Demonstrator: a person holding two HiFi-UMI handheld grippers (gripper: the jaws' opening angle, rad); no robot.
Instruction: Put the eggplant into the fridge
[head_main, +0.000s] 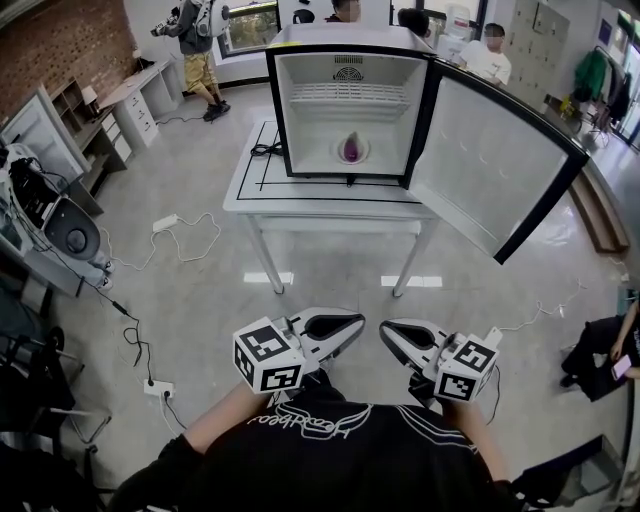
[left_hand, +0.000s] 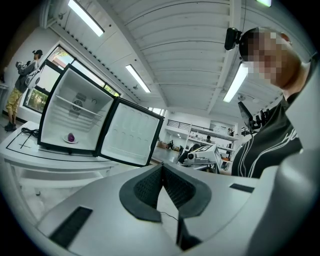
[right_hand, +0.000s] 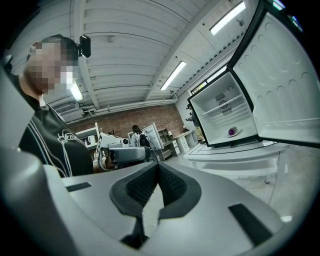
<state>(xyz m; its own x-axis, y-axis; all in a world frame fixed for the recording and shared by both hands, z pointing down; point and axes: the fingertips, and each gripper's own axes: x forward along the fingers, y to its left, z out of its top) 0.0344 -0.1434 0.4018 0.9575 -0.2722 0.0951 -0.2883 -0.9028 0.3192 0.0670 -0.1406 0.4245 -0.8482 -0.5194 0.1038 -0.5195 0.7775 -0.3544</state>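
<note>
While parked low at 6 o'clock, close against the chest, pinching nothing: tips pressed together on both the left gripper and the right gripper. Seems finished, judging by the eggplant, resting on a small plate on the floor of the fridge at 12 o'clock. Likely kept back from the table to stay clear of the door, swung wide toward 2 o'clock and not yet shut. Only bare floor on the straight way to it. Beside the fridge at 11 o'clock, a black cable. Down at 7 o'clock, a power strip with trailing leads. Far off at 11 o'clock, a standing person.
</note>
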